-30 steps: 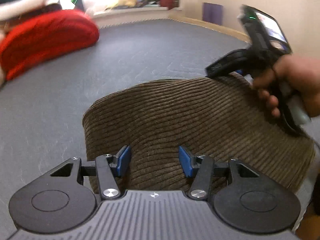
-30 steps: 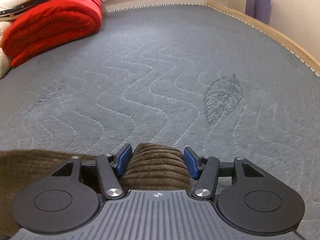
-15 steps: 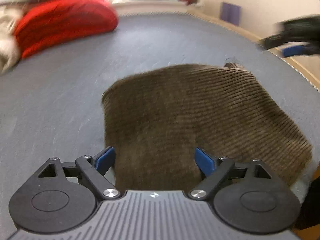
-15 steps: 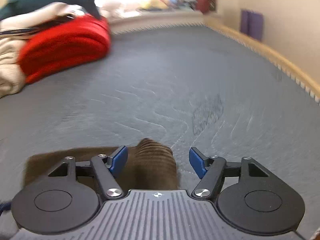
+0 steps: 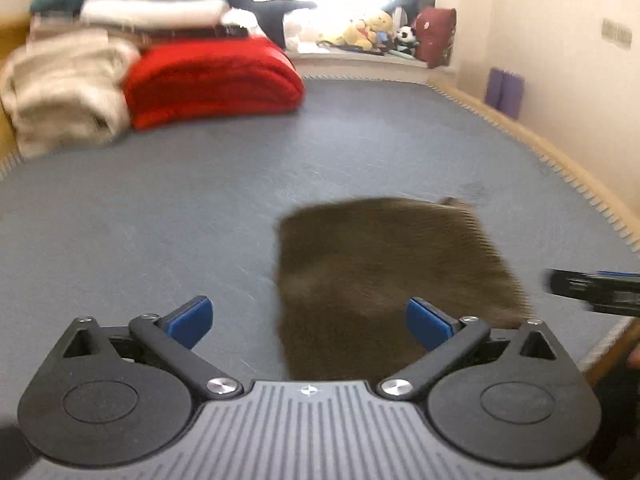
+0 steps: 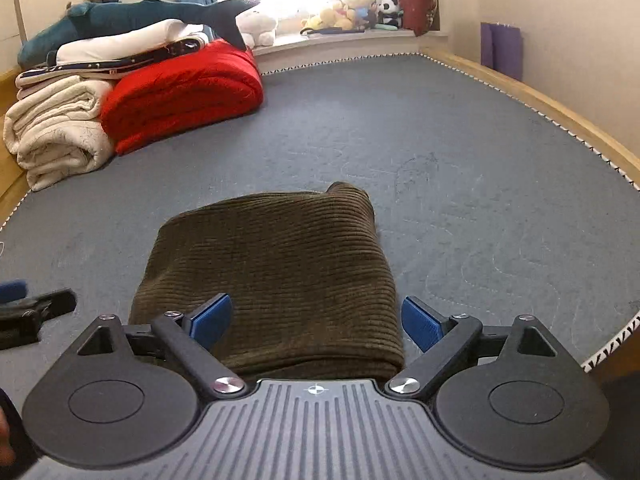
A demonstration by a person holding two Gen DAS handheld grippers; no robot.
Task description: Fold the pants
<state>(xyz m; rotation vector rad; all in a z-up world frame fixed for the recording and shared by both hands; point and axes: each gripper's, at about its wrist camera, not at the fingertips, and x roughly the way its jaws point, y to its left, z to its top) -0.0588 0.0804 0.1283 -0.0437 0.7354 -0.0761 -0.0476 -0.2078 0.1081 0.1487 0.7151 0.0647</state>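
Brown corduroy pants [image 6: 276, 276] lie folded into a compact rectangle on the grey quilted bed surface [image 6: 460, 168]; the left wrist view shows the pants [image 5: 392, 264] blurred. My left gripper [image 5: 308, 320] hangs above and back from them, its jaws still opening, nothing between the blue pads. My right gripper [image 6: 316, 320] is also lifted off the cloth, jaws opening wide and empty. The tip of the right gripper [image 5: 592, 288] shows at the right edge of the left view, the left gripper's tip [image 6: 28, 312] at the left edge of the right view.
A rolled red blanket [image 6: 180, 88], cream blankets [image 6: 56, 132] and a stack with a plush shark [image 6: 120, 12] sit at the far left. Stuffed toys [image 6: 352, 12] line the window sill. A wooden bed rail [image 6: 540, 96] runs along the right.
Both grippers let go of the pants, opened wide and pulled up and back. The folded pants now lie free and look smaller in both views.
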